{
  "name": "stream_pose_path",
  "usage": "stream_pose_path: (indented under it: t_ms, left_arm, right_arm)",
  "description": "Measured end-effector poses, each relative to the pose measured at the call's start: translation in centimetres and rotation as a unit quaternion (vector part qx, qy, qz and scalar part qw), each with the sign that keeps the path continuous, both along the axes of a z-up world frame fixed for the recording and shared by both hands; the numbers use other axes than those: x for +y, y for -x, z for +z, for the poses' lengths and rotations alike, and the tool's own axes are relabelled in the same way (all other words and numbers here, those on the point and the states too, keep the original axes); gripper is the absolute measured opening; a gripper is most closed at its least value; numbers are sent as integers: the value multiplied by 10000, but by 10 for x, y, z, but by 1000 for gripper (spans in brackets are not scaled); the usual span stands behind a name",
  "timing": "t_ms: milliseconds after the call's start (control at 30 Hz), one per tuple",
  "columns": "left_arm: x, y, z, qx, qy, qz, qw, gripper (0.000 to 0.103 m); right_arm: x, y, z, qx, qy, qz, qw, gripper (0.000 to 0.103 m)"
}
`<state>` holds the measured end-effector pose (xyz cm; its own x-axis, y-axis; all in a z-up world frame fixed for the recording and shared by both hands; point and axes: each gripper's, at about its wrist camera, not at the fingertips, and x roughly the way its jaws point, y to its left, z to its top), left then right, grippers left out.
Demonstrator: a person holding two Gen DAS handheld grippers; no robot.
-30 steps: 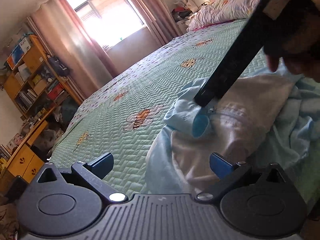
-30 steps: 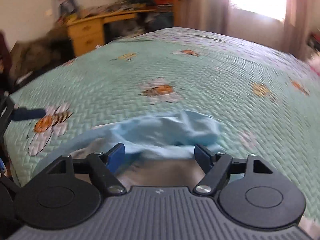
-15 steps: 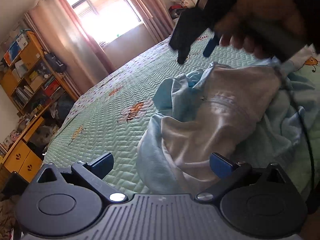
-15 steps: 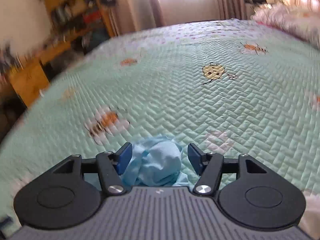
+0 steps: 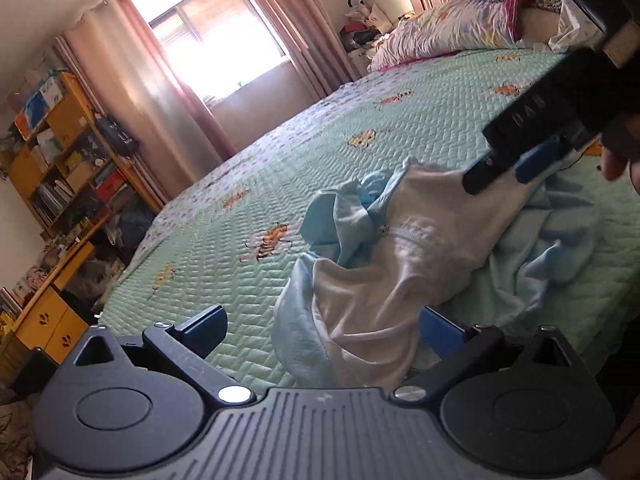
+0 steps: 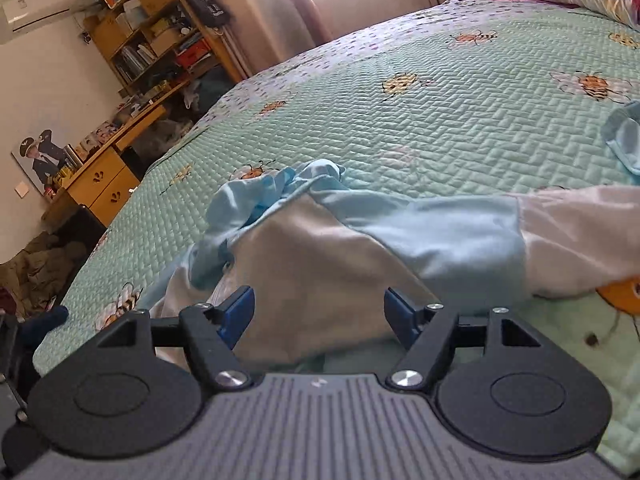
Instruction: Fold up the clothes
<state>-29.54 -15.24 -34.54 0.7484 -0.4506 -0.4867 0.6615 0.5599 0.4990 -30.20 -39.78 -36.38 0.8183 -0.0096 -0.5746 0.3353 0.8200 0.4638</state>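
A crumpled light blue and white garment (image 5: pixel 400 248) lies on the green quilted bedspread (image 5: pixel 360 120) near its front edge. My left gripper (image 5: pixel 322 330) is open, low over the garment's near end, with the cloth below and between its spread fingers. My right gripper (image 5: pixel 500 178), held by a hand (image 5: pixel 616 152), hovers over the garment's white upper right part. In the right wrist view that gripper (image 6: pixel 320 314) is open, its fingers wide apart just above the garment (image 6: pixel 328 264), gripping nothing.
Pillows and a wooden headboard (image 5: pixel 440 36) are at the far end of the bed (image 6: pixel 460 128). A bookshelf (image 5: pixel 60 152) and a yellow desk (image 6: pixel 104 184) stand along the left wall. A window with curtains (image 5: pixel 216 44) is behind. Another bit of light blue cloth (image 6: pixel 624 140) lies at the right.
My right gripper swung from above the garment's far edge, where blue cloth sat between its fingers, down over the white part, fingers a little wider and free of cloth. My left gripper hardly moved.
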Motion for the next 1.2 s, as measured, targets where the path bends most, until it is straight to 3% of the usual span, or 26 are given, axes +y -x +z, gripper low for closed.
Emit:
stream_pose_path:
  t_ms: [367, 733, 1000, 1200]
  left_arm:
    - [8, 43, 25, -254, 90, -104, 9996, 102]
    - [20, 47, 33, -278, 172, -5, 9995, 102]
    - [26, 5, 28, -93, 324, 193, 9992, 102]
    - [6, -41, 11, 65, 78, 135, 9999, 102]
  right_arm:
    - [-4, 37, 6, -98, -385, -318, 9987, 78]
    - [1, 49, 8, -163, -464, -323, 9983, 79]
    - [-3, 51, 3, -156, -434, -395, 9982, 79]
    - [-10, 39, -25, 54, -823, -542, 9951, 79]
